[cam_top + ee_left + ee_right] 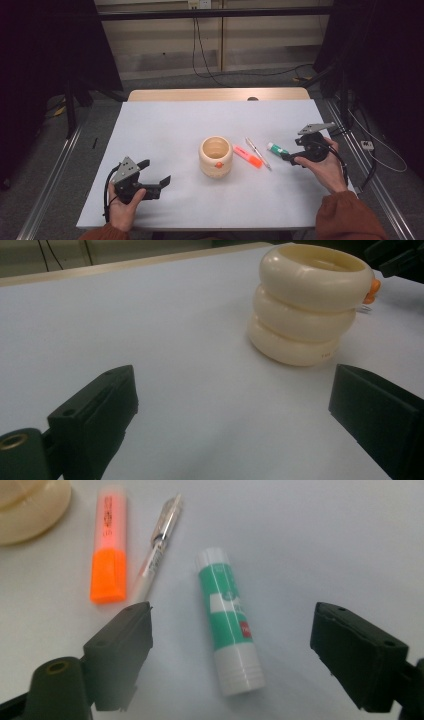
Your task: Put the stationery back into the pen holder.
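A cream ribbed pot (216,156) (310,305) stands mid-table. To its right lie an orange highlighter (247,156) (108,555), a clear pen (257,152) (159,545) and a green-and-white glue stick (277,148) (229,620). My right gripper (289,157) (230,645) is open just above the glue stick, which lies between its jaws without either pad touching it. My left gripper (155,175) (235,405) rests open at the front left, pointing at the pot, nothing between its fingers.
The white tabletop (165,125) ends in a wooden strip (215,94) at the far side. Cables (380,150) run over the floor to the right of the table. Dark stands rise at both back corners.
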A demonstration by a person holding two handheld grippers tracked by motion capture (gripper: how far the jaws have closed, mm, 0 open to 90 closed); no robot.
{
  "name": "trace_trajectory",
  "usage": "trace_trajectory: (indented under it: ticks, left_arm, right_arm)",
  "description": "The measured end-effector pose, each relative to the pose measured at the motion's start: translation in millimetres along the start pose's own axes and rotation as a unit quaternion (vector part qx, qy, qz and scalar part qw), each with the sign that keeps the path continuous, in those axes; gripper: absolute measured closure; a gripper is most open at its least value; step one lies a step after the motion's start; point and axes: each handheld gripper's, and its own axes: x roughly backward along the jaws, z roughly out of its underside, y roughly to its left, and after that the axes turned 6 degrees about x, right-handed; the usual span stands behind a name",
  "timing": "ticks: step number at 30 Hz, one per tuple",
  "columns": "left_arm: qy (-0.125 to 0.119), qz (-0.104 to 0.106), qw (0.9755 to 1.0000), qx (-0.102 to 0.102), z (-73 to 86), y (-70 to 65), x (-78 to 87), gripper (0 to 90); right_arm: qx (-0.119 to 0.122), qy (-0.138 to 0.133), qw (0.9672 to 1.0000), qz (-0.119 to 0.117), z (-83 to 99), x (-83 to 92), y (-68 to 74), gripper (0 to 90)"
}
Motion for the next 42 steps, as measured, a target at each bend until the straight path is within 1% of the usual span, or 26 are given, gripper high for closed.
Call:
trace_trajectory:
  ticks: [3, 4, 6, 8, 11, 15, 17, 18, 21, 22, 23, 24, 26, 29, 31, 32, 34, 36, 39, 42]
  left_arm:
    - [0.0, 0.0, 1.0, -0.001, 0.0, -1.0, -0.3, 5.2]
    - [0.001, 0.001, 1.0, -0.002, 0.0, -0.9, -0.2, 5.2]
    - [0.001, 0.0, 1.0, -0.002, 0.0, -0.6, 0.0, 5.2]
    - [0.002, 0.0, 1.0, 0.001, 0.3, -0.2, -0.1, 5.2]
    - [0.002, 0.001, 1.0, 0.003, 0.6, -0.1, -0.6, 5.2]
    - [0.002, 0.001, 1.0, 0.002, 0.4, -0.6, -0.5, 5.2]
    - [0.003, 0.001, 1.0, 0.002, 0.5, -0.3, -0.6, 5.2]
    - [0.003, 0.001, 1.0, 0.002, 0.6, -0.2, -0.6, 5.2]
    - [0.003, 0.001, 1.0, 0.002, 0.5, -0.3, -0.4, 5.2]
    - [0.003, 0.001, 1.0, 0.002, 0.5, -0.3, -0.4, 5.2]
    - [0.003, 0.001, 1.0, 0.002, 0.5, -0.2, -0.3, 5.2]
    - [0.003, 0.001, 1.0, 0.002, 0.5, -0.2, -0.3, 5.2]
    - [0.003, 0.002, 1.0, 0.002, 0.5, 0.1, -0.4, 5.2]
    - [0.003, 0.001, 1.0, 0.002, 0.4, -0.1, -0.3, 5.2]
    - [0.003, 0.001, 1.0, 0.002, 0.5, -0.2, -0.2, 5.2]
    - [0.004, 0.001, 1.0, 0.002, 0.5, -0.2, -0.2, 5.2]
    - [0.004, 0.001, 1.0, 0.001, 0.4, 0.0, 0.0, 5.2]
    - [0.003, 0.001, 1.0, 0.002, 0.5, -0.2, -0.2, 5.2]
    - [0.004, 0.001, 1.0, 0.002, 0.5, -0.4, -0.4, 5.2]
    - [0.004, 0.0, 1.0, 0.002, 0.5, -0.1, -0.3, 5.2]
  right_arm:
    - [0.015, 0.027, 0.9995, -0.011, -0.6, -1.5, -4.5, 25.3]
    - [0.019, 0.036, 0.999, -0.015, -1.5, -2.9, -6.3, 26.7]
    - [0.028, 0.053, 0.9981, -0.013, -3.7, -5.7, -9.8, 28.3]
    - [0.031, 0.066, 0.9971, -0.024, -6.1, -8.1, -12.7, 30.7]
    - [0.039, 0.088, 0.9947, -0.034, -9.5, -12.9, -15.0, 33.7]
    - [0.049, 0.112, 0.9917, -0.039, -14.3, -19.0, -14.2, 36.1]
    - [0.055, 0.128, 0.9893, -0.044, -15.7, -22.0, -12.5, 37.7]
    - [0.059, 0.132, 0.9885, -0.045, -15.9, -23.6, -12.5, 38.0]
    - [0.056, 0.141, 0.9874, -0.044, -15.1, -26.9, -12.4, 40.2]
    - [0.06, 0.14, 0.9875, -0.043, -14.0, -28.4, -13.7, 42.0]
    - [0.054, 0.141, 0.9877, -0.042, -13.1, -29.6, -13.7, 43.7]
    - [0.054, 0.143, 0.9872, -0.043, -12.5, -30.4, -14.3, 45.6]
    - [0.056, 0.145, 0.987, -0.042, -12.2, -30.8, -15.6, 47.9]
    - [0.056, 0.15, 0.9861, -0.046, -11.9, -30.6, -14.4, 50.2]
    - [0.055, 0.153, 0.9854, -0.05, -10.9, -31.3, -14.2, 54.6]
    - [0.055, 0.155, 0.9849, -0.053, -10.5, -31.6, -14.0, 55.0]
    - [0.057, 0.16, 0.9841, -0.051, -10.4, -31.3, -13.1, 58.2]
    - [0.062, 0.164, 0.9831, -0.052, -10.3, -30.6, -12.5, 59.0]
    - [0.061, 0.17, 0.982, -0.053, -9.6, -32.0, -12.4, 63.3]
    - [0.063, 0.17, 0.9817, -0.058, -9.5, -32.5, -12.5, 64.9]
